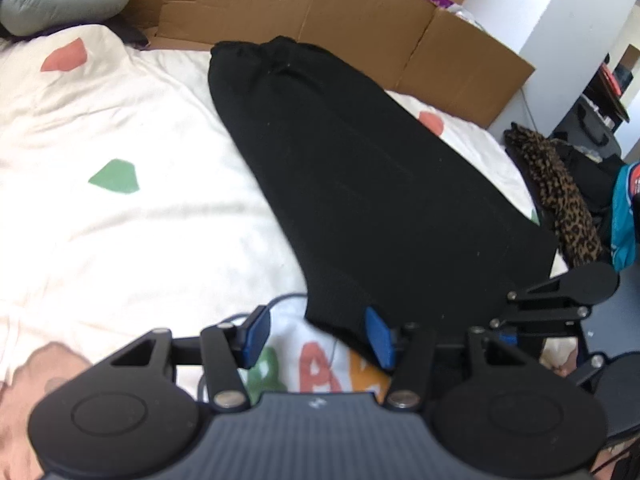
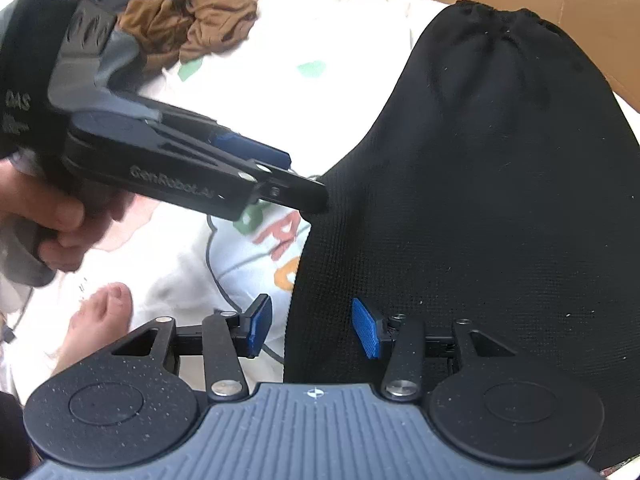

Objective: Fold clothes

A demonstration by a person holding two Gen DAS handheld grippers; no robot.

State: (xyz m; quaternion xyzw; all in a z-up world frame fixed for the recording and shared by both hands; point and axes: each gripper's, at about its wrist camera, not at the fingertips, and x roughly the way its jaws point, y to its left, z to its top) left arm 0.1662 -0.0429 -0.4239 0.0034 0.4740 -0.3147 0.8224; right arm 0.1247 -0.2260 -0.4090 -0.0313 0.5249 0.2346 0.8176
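Note:
A black knit garment [image 1: 360, 176] lies flat on a white bedspread [image 1: 120, 240], its gathered waistband at the far end. It also fills the right side of the right wrist view [image 2: 480, 200]. My left gripper [image 1: 318, 336] is open over the garment's near left corner, one pad on each side of the edge. It also shows in the right wrist view [image 2: 292, 176], its tips at the garment's left edge. My right gripper [image 2: 314, 328] is open, straddling the garment's near left edge. The right gripper's body shows in the left wrist view [image 1: 560, 300].
Cardboard [image 1: 320, 12] stands along the bed's far side. A crumpled brown garment [image 2: 188, 16] lies at the far left. A leopard-print cloth [image 1: 556, 192] and dark items sit off the bed's right edge. A grey pillow [image 1: 60, 0] lies far left. A bare foot [image 2: 100, 320] rests near.

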